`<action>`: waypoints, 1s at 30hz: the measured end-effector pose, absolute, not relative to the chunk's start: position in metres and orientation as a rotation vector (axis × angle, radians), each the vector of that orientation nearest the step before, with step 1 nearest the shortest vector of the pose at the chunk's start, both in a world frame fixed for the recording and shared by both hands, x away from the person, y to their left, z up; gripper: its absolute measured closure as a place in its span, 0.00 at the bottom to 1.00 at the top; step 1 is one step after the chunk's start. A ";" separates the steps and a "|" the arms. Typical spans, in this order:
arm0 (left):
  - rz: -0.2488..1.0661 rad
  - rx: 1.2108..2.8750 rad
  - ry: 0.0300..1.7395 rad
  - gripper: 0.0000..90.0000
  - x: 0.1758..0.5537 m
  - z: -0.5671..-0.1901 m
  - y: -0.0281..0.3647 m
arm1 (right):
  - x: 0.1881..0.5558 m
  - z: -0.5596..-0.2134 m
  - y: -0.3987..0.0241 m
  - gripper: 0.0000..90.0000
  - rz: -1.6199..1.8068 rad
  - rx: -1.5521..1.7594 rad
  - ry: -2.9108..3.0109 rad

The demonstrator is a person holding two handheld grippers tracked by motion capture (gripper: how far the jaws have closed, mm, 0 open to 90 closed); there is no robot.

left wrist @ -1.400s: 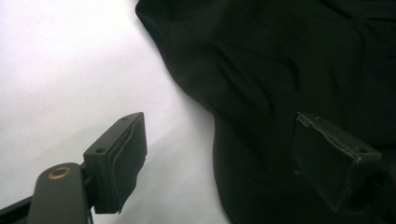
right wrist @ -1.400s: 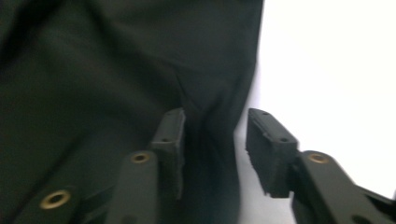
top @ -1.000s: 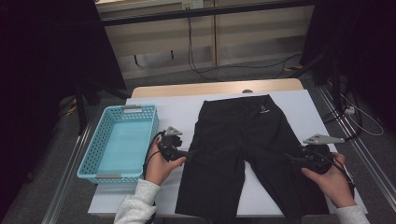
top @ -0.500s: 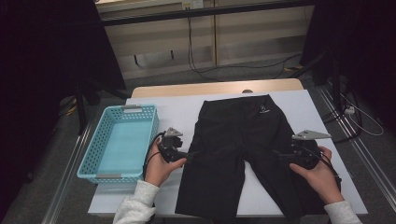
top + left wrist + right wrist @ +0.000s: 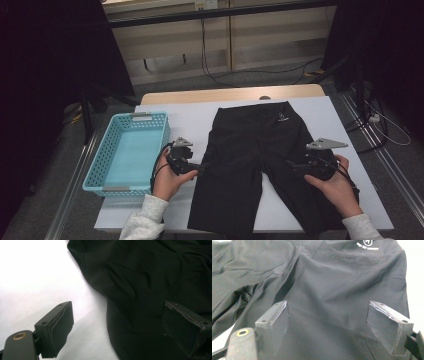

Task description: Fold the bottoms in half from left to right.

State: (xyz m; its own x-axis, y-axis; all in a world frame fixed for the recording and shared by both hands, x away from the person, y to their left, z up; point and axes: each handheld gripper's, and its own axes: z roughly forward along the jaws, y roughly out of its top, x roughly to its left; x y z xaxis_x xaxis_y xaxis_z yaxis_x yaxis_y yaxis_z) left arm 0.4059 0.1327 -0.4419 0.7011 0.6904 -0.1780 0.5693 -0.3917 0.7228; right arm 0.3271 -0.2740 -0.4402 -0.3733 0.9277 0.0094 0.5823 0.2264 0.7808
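Black shorts (image 5: 255,150) lie flat on the white table cover (image 5: 200,120), waistband and white logo (image 5: 283,118) at the far end. My left gripper (image 5: 200,167) points at the outer edge of the left leg. In the left gripper view its jaws (image 5: 120,325) stand open, one over the white cover, the other over the fabric (image 5: 150,277); they have just been opening. My right gripper (image 5: 292,164) hovers over the right leg. Its jaws (image 5: 329,325) are open above the cloth (image 5: 342,277), nothing pinched, and have just been opening.
A light blue plastic basket (image 5: 96,165) stands empty at the table's left side, close to my left hand. Bare white cover shows right of the shorts. The wooden table edge (image 5: 230,94) runs along the back, with cables on the floor beyond.
My right hand has moved left from the table's right edge onto the right leg of the shorts. My left hand has stayed in place.
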 end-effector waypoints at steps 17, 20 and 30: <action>0.209 2.086 1.009 0.16 0.395 -0.441 0.138 | 0.333 -0.437 -0.255 0.20 1.026 1.328 2.067; 0.190 2.105 1.008 0.18 0.394 -0.446 0.136 | 0.334 -0.435 -0.254 0.20 1.031 1.323 2.063; 0.292 2.158 1.016 0.26 0.392 -0.450 0.137 | 0.336 -0.434 -0.250 0.20 1.038 1.307 2.076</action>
State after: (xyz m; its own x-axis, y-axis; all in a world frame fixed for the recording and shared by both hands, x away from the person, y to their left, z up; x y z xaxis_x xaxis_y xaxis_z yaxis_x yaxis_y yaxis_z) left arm 0.3923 0.1373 -0.4497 0.6632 0.7425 -0.0945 0.5788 -0.4287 0.6937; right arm 0.3362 -0.2502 -0.4345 -0.4339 0.9009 0.0027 0.5426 0.2590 0.7991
